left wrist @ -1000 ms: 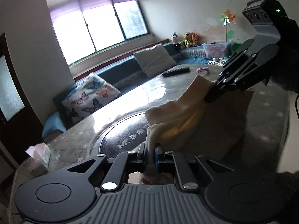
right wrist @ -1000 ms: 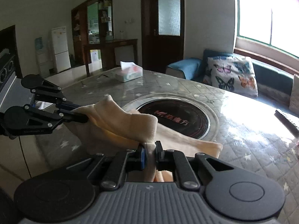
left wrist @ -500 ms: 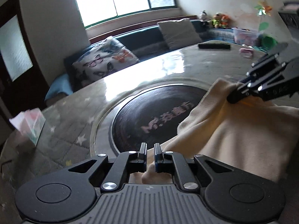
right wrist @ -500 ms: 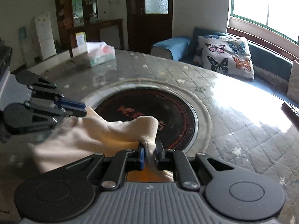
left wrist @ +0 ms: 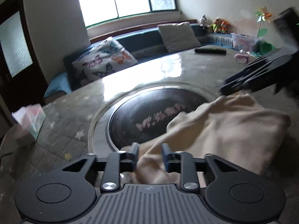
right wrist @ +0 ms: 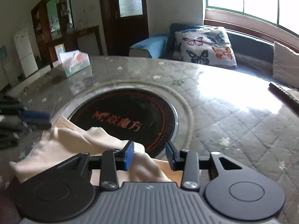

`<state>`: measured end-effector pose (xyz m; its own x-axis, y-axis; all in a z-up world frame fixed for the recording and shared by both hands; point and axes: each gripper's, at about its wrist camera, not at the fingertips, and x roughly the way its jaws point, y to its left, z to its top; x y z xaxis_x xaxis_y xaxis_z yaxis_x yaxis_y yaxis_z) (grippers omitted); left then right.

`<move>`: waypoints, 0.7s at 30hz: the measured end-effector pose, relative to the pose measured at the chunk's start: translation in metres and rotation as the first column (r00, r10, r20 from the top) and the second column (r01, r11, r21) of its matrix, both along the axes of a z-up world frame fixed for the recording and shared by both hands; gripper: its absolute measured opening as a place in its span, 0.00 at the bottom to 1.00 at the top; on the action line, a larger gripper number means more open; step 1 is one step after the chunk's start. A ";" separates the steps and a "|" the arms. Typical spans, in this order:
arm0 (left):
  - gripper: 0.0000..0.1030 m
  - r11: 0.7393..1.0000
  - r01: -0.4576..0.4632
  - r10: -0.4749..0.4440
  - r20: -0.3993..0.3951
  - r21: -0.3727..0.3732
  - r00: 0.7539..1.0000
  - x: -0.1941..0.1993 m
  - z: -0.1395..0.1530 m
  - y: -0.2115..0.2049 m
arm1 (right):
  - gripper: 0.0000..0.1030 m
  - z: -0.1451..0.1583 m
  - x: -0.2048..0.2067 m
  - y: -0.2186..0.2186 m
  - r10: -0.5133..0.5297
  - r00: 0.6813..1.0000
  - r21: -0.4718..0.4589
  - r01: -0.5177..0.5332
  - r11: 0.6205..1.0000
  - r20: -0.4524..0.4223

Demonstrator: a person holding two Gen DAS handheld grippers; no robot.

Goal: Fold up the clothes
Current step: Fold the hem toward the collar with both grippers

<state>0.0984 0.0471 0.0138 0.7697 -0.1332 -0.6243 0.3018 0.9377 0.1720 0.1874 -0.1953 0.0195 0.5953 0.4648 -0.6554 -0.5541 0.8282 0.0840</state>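
Note:
A cream cloth lies folded over itself on the round table, partly over the black centre disc. My left gripper is open, with a corner of the cloth lying loose between its jaws. My right gripper is open too, with the cloth lying under and beside its left jaw. In the left wrist view the right gripper hovers, blurred, above the cloth's far corner. In the right wrist view the left gripper sits at the cloth's left corner.
A tissue box stands on the table's far side; it also shows in the left wrist view. A dark remote and a small pink item lie near the window-side edge. A sofa with a butterfly cushion runs behind the table.
Both grippers brought the cloth down onto the table and opened, letting go of it. The cloth now rests folded on the table.

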 end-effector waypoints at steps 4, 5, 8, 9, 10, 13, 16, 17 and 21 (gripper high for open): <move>0.34 1.000 -0.011 0.010 -0.052 -0.017 0.999 0.003 -0.009 0.006 | 0.38 0.009 -0.021 -0.008 0.013 1.000 0.021 -0.013 1.000 0.014; 0.35 1.000 -0.015 0.014 -0.057 -0.012 0.998 0.004 -0.012 0.006 | 0.38 0.010 -0.027 -0.008 0.023 1.000 0.014 -0.024 1.000 0.019; 0.32 0.999 -0.019 0.017 -0.065 -0.026 0.998 0.004 -0.014 0.006 | 0.39 0.007 -0.044 -0.008 0.056 0.998 0.009 -0.056 0.998 0.017; 0.27 0.999 -0.018 0.015 -0.068 -0.034 0.998 0.005 -0.014 0.008 | 0.39 0.005 -0.051 -0.007 0.068 0.998 0.004 -0.068 0.998 0.017; 0.12 0.999 -0.015 0.012 -0.072 -0.040 0.997 0.006 -0.014 0.008 | 0.39 0.003 -0.056 -0.006 0.078 0.997 -0.002 -0.078 0.997 0.018; 0.02 0.999 -0.011 0.009 -0.066 -0.032 0.998 0.006 -0.014 0.006 | 0.39 -0.003 -0.065 -0.003 0.100 0.995 -0.025 -0.100 0.995 0.023; 0.00 1.000 -0.015 0.014 -0.022 -0.009 1.000 0.002 -0.009 0.004 | 0.39 -0.008 -0.068 -0.002 0.097 0.995 -0.031 -0.096 0.995 0.021; 0.00 1.000 -0.024 0.024 -0.002 0.004 1.000 0.003 -0.006 0.003 | 0.39 -0.010 -0.067 -0.003 0.091 0.996 -0.027 -0.091 0.996 0.015; 0.00 0.999 -0.048 0.047 0.062 0.010 0.997 0.007 0.009 0.005 | 0.39 -0.017 -0.065 -0.005 0.072 0.997 -0.034 -0.072 0.997 0.013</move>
